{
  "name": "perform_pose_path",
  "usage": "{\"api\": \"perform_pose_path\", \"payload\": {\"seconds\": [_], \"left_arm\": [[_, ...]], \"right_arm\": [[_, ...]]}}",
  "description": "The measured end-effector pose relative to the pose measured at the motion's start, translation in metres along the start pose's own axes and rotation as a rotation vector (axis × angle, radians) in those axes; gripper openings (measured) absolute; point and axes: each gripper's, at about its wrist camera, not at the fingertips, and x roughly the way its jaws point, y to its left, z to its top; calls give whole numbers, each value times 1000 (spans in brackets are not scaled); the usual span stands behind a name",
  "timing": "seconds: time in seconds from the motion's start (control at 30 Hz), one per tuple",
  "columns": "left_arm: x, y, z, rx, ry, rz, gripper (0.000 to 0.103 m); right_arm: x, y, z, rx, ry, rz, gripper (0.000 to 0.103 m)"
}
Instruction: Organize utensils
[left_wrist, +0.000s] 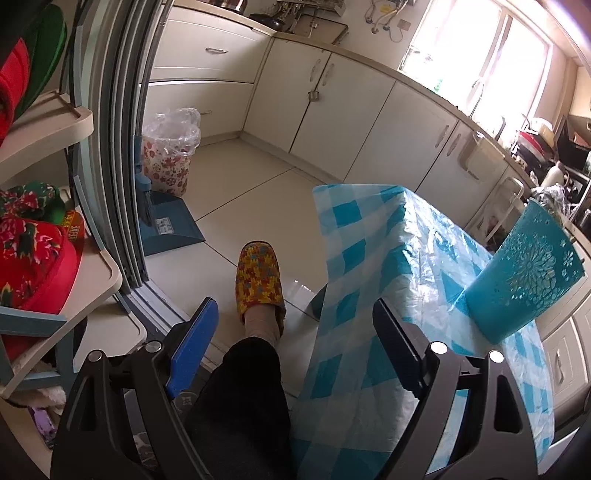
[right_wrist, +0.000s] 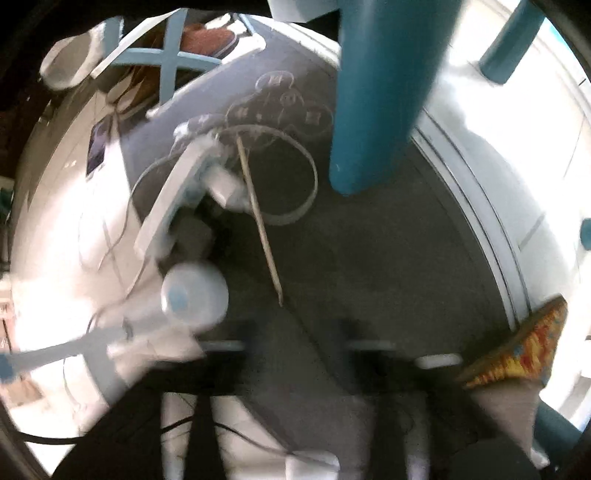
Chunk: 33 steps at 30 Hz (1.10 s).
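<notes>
Kitchen floor lies beneath your left gripper (left_wrist: 295, 325), angled downward, jaws wide and empty beside the checked table (left_wrist: 424, 258) edge; right gripper (right_wrist: 295, 347) points steeply down, blurred, apparently empty.

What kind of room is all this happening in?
Most likely a home kitchen. A run of cream cabinets under a countertop lines the walls, a floral waste bin with a plastic liner stands in the corner, and a teal utensil holder sits on a table with a blue checked cloth.

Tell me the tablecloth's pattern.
Blue-and-white checks on the tablecloth, clearest in the left wrist view.
</notes>
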Motion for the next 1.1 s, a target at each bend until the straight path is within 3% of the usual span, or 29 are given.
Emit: {"api": "perform_pose_path", "payload": {"seconds": [0.13, 0.33, 0.43, 0.53, 0.57, 0.6, 0.77, 1.1], "left_arm": [[7, 8, 3, -31, 19, -4, 82], [11, 3, 7, 1, 13, -8, 82], [12, 5, 8, -5, 18, -10, 82], [13, 5, 8, -7, 18, -10, 82], [13, 5, 9, -5, 17, -10, 82], [13, 5, 9, -1, 17, -10, 82], [13, 3, 6, 13, 14, -3, 82], [8, 5, 0, -9, 7, 7, 82]], "right_arm": [[42, 18, 18, -43, 57, 2, 44], [91, 35, 37, -133, 88, -93, 44], [116, 45, 37, -181, 143, -132, 44], [121, 44, 34, -192, 124, -119, 39], [120, 43, 33, -192, 122, -112, 28], [120, 43, 33, -192, 133, -100, 6], [91, 31, 29, -159, 101, -49, 6], [-30, 5, -20, -141, -10, -11, 6]]}}
